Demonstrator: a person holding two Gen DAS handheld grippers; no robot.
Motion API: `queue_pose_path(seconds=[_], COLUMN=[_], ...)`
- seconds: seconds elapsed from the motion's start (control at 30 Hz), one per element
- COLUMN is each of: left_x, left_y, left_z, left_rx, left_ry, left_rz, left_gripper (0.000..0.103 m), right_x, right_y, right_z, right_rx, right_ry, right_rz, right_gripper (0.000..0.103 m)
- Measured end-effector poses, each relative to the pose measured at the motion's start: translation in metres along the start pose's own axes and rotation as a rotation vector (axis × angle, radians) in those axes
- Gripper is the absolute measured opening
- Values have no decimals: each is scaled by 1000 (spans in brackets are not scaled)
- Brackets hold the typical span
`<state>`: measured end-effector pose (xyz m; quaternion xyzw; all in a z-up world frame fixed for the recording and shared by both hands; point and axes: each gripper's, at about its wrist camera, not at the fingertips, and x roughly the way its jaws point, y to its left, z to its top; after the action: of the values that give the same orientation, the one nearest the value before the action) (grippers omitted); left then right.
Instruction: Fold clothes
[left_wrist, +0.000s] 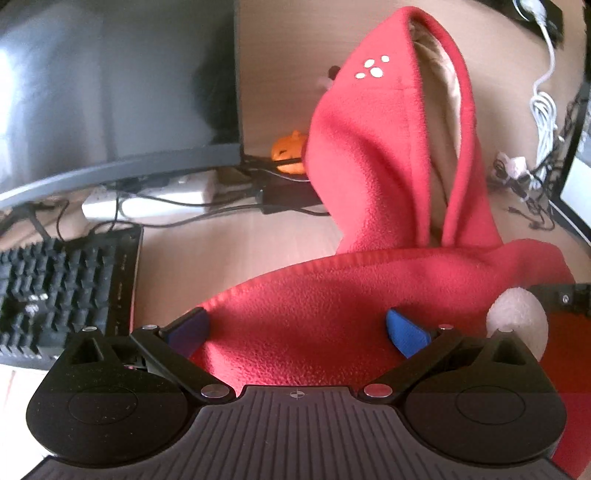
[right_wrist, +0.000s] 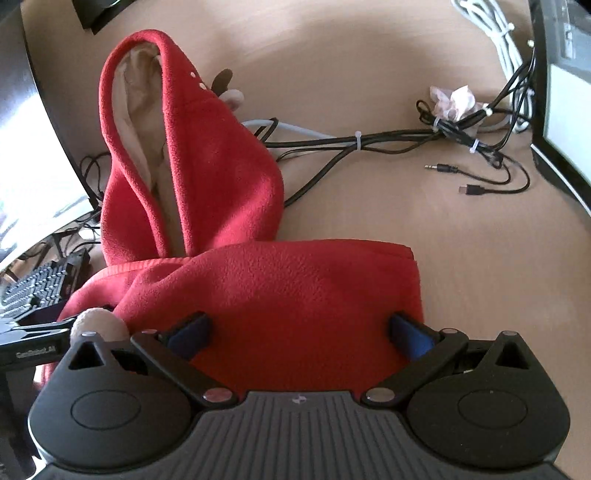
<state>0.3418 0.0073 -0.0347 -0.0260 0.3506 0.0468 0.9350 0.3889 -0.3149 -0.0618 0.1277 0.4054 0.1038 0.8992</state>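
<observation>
On the bench (right_wrist: 369, 74) lies the red fleece hoodie (right_wrist: 258, 288), body bunched, hood (left_wrist: 369, 155) extended. Left hand-held gripper (left_wrist: 297, 332) and right hand-held gripper (right_wrist: 299, 332) both spread, astride fabric, pinching nothing. Judgement: folding partly done; hood remains.

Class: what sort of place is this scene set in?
Probably a home or office computer desk: a black keyboard, a monitor and bundled cables lie on the wooden desktop around the red fleece garment.
</observation>
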Motion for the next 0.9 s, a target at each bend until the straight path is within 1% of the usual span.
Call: queue_pose_path(seconds=[0.13,0.3,0.5,0.63,0.77,0.8,0.9], left_x=[0,1,3,1,-8,-13,-31], left_y=[3,3,4,2,2,2,0], left_z=[3,6,9,11,16,17,23], left_rx=[-19,-19,-20,-12,-17,-19,-20], left_ry=[8,26,57,62,51,45,20], left_rz=[-19,-22,-33,-28,-37,-45,-85], left_gripper=[103,103,103,103,103,103,103], right_x=[0,-2,-2,-3,-9,-14,-33], right_y=[-4,5,2,8,17,19,20], right_z=[0,-2,-3,-7,-3,0,8], right_rx=[22,-7,-17,-44,-96,-116,-149], right_ry=[6,26,30,6,11,0,-74], right_rz=[36,18,37,1,-41,-46,-43], right_gripper=[103,103,103,103,103,103,103])
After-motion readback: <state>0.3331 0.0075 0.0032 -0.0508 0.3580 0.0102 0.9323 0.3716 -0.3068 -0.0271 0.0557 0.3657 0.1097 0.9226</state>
